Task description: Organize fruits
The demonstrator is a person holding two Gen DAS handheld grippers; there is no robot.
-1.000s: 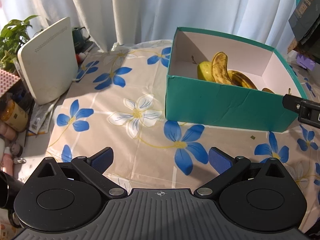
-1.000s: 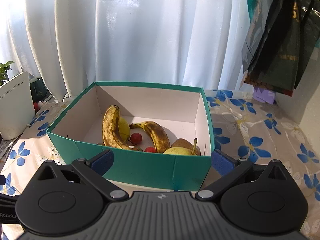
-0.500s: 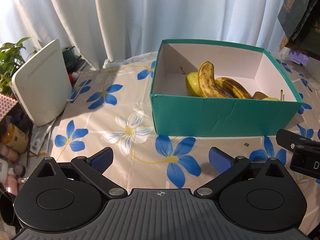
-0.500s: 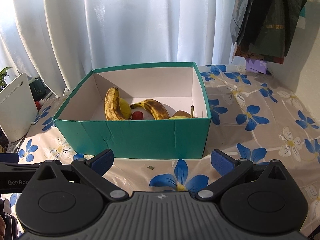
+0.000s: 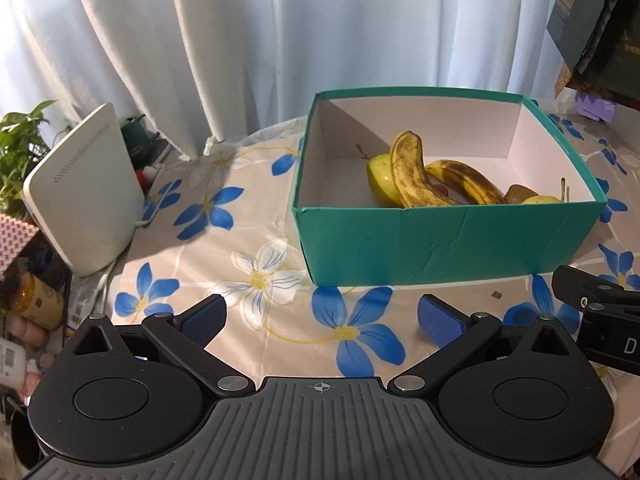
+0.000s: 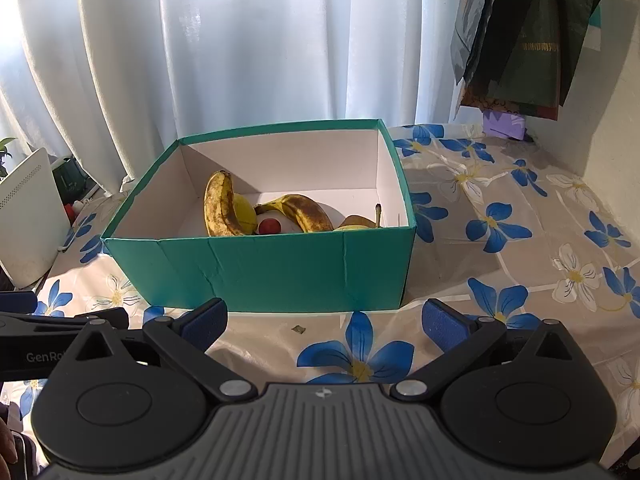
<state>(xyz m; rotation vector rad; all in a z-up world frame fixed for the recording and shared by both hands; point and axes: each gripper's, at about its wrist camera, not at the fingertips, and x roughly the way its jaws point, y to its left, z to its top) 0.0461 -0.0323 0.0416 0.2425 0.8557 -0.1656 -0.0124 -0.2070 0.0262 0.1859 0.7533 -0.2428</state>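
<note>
Claws empty and spread wide, both tools hang low over the flowered tabletop (image 6: pixel 520 208) on the near side of the teal box (image 6: pixel 280 268), neither touching it. Seen from its own camera, the left claw (image 5: pixel 320 320) faces the box's left front corner; the right claw (image 6: pixel 324 316) faces the front wall nearly square on, with nothing between its blue pads (image 6: pixel 444 322).

Inside the box, gathered toward the front and right, lie two brown-spotted bananas (image 6: pixel 224 208), a yellow-green apple (image 5: pixel 380 178) leaning behind the taller one, a small red fruit (image 6: pixel 269 225) and a stemmed pear (image 5: pixel 542 199) by the right wall. No loose fruit shows on the cloth, so the sorting looks close to finished, and the released claws seem parked clear of the box for that reason.

A white upright device (image 5: pixel 80 192) and a potted plant (image 5: pixel 20 148) stand at the left edge, well apart from the box.
</note>
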